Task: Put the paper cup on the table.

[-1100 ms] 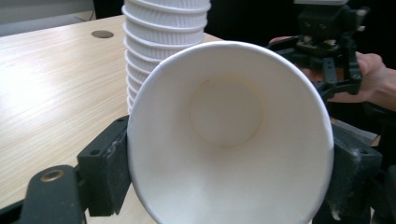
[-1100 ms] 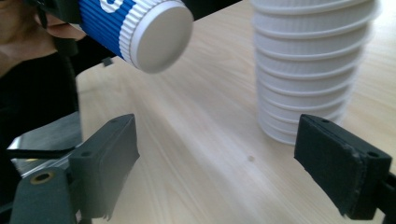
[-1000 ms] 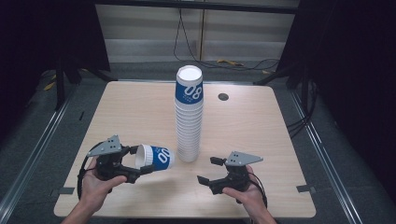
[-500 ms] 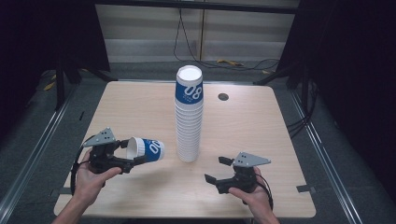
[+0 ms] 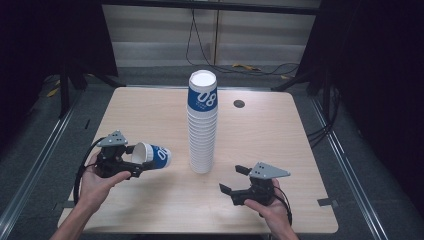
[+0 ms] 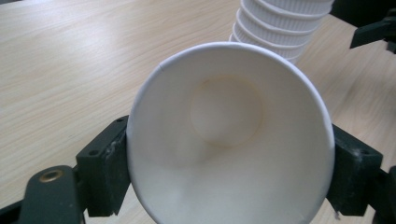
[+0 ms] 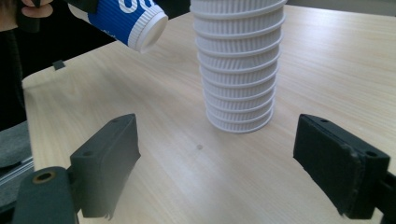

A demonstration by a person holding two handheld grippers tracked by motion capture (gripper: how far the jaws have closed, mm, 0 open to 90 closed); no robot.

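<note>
Progress is judged early: one paper cup is gripped on its side above the worktop in the left claw, apart from the tall cup stack, while the right claw is held open and empty nearby.

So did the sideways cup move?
Yes. The cup in the left gripper slid left, away from the cup stack, which stayed put.

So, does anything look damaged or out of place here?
Nothing looks damaged. The left gripper holds one paper cup on its side by the rim. The cup stack stands upright, and the right gripper is open.
</note>
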